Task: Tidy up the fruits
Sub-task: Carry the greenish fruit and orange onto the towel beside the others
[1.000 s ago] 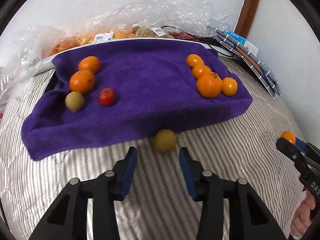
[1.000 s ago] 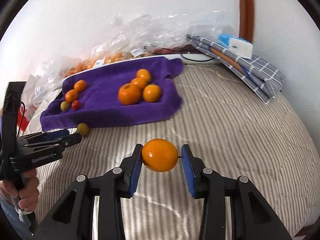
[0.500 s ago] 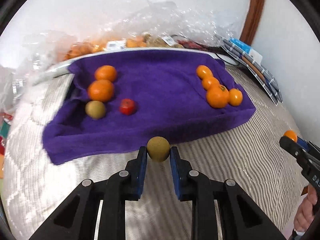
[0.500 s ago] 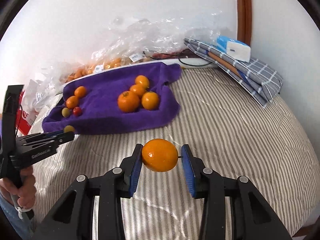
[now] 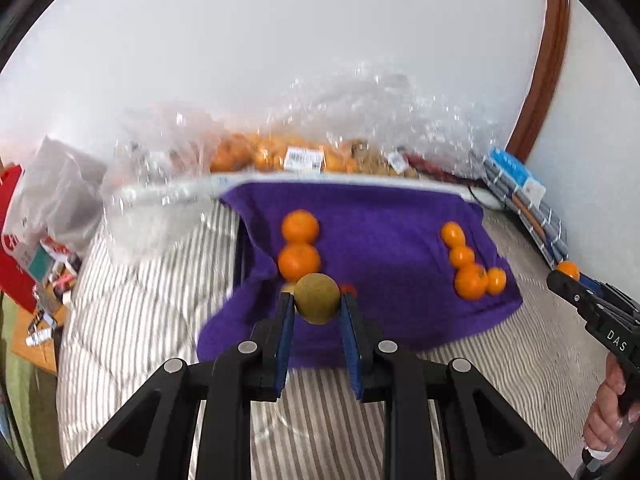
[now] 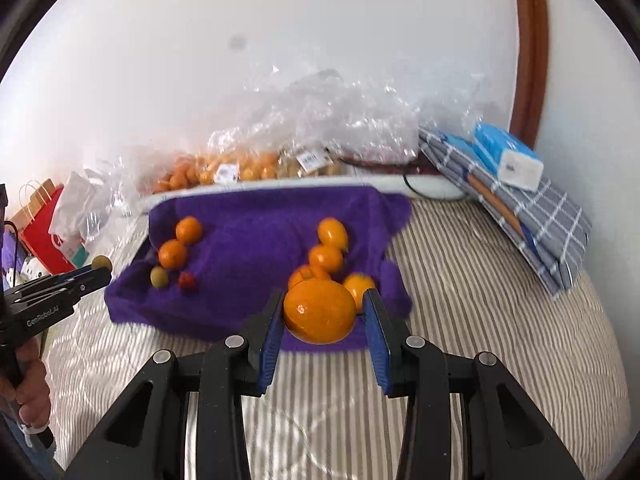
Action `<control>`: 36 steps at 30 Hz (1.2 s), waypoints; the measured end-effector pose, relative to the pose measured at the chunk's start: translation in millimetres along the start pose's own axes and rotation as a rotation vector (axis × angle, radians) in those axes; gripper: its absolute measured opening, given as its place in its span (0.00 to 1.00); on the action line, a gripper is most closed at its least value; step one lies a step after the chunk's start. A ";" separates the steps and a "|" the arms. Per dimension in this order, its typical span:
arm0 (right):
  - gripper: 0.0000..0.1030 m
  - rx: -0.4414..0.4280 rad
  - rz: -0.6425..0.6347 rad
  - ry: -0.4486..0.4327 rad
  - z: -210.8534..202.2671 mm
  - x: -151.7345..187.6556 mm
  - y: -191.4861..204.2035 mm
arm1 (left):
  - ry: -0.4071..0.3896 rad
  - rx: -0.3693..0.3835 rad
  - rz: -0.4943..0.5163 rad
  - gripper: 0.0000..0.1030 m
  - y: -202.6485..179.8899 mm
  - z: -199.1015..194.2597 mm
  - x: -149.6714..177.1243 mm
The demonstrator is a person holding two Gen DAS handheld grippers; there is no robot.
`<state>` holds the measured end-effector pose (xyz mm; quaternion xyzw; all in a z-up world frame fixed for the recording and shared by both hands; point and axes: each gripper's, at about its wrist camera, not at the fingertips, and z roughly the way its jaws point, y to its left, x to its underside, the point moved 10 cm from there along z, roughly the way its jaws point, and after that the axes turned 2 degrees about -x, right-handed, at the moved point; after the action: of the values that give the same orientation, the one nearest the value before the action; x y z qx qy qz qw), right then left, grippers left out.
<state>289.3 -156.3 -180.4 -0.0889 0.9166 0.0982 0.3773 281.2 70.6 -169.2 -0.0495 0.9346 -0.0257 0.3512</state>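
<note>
An olive-green round fruit [image 5: 317, 298] sits clamped between the blue pads of the left gripper [image 5: 316, 312], held in the air above the near left part of the purple towel [image 5: 384, 216]. An orange [image 6: 319, 311] is pinched the same way by the right gripper [image 6: 322, 320], raised over the towel's near right edge.

On the towel, seen from the right wrist, two oranges [image 6: 182, 242] lie at the far left, touching each other, with a small green fruit [image 6: 159, 277] and a small red fruit [image 6: 187, 281] just nearer. On the right side four orange fruits [image 6: 326, 252] lie in a tight cluster, partly hidden behind the held orange.

The towel is spread on a striped bed cover [image 6: 480, 300]. Behind its far edge clear plastic bags of fruit [image 6: 248, 168] lean against the white wall [image 6: 320, 40]. At the far right lies a folded checked cloth [image 6: 540, 224] with a blue and white pack [image 6: 508, 156] on top. A red paper bag [image 6: 42, 224] stands off the bed at the left.
</note>
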 end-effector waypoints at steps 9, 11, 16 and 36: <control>0.38 -0.040 -0.017 -0.042 22.1 -47.4 17.0 | -0.046 0.016 -0.004 0.22 6.0 13.8 -46.1; 0.38 -0.051 -0.019 -0.040 31.5 -51.3 20.7 | -0.044 0.021 0.004 0.22 3.3 23.9 -52.9; 0.38 -0.093 -0.029 -0.012 68.0 -53.2 30.0 | -0.007 0.039 0.009 0.22 -2.9 60.0 -59.5; 0.38 -0.155 -0.092 0.116 145.0 -26.6 45.6 | 0.132 0.164 0.082 0.22 -37.5 135.5 -39.6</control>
<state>394.9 -74.1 -257.3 -0.1653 0.9215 0.1461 0.3195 402.9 35.9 -242.0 0.0196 0.9518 -0.0907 0.2923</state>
